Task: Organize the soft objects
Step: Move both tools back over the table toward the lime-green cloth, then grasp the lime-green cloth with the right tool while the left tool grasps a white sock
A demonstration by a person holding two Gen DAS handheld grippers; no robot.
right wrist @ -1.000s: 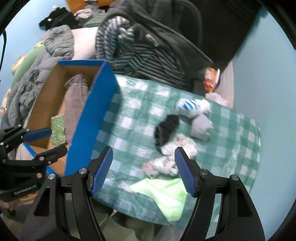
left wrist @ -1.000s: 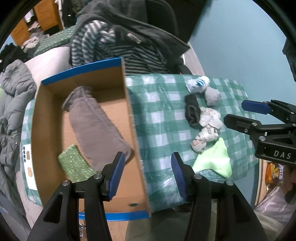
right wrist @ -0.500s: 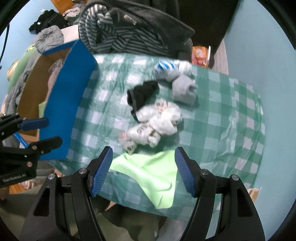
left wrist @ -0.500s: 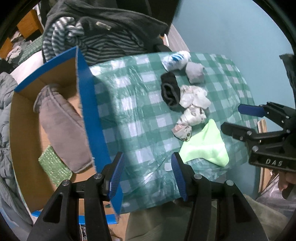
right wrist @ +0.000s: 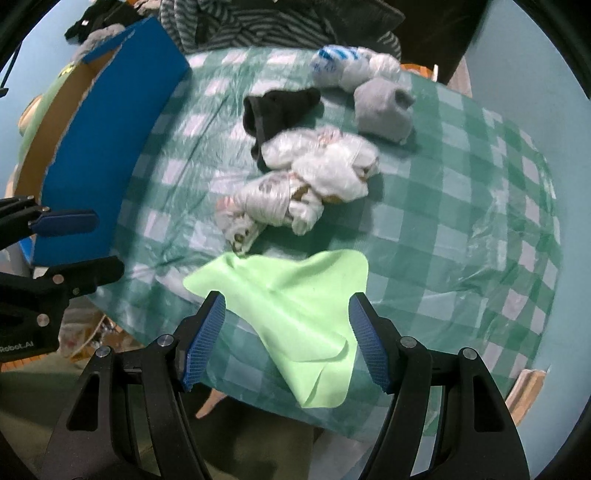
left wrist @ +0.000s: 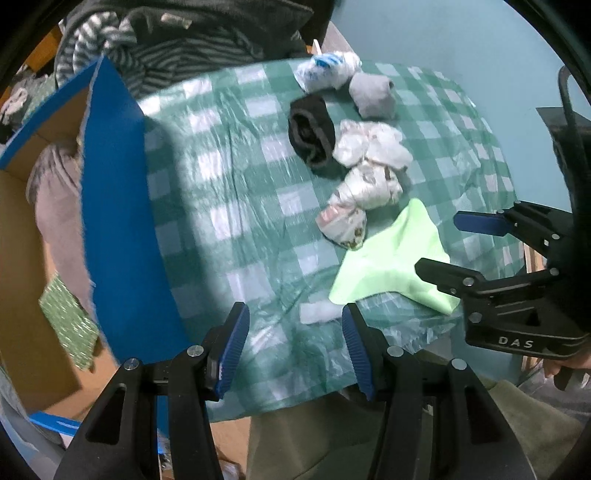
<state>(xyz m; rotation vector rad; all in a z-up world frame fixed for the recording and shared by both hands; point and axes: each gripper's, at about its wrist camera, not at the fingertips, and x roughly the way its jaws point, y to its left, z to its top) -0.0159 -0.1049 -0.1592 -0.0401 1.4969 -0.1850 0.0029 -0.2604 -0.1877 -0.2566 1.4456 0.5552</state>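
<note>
A light green cloth lies flat near the front edge of a table with a green checked cover. Behind it sit several rolled socks: white patterned ones, a black one, a grey one and a blue-and-white one. My right gripper is open, pointing down over the green cloth. My left gripper is open over the table's front edge, left of the cloth, holding nothing.
An open cardboard box with blue outer walls stands at the table's left; inside it lie a grey-brown garment and a green patterned cloth. A heap of striped and dark clothes lies behind the table.
Both grippers have come down and shifted right: the left one from over the box to the table's front edge, the right one onto the green cloth. Jaw widths are unchanged.
</note>
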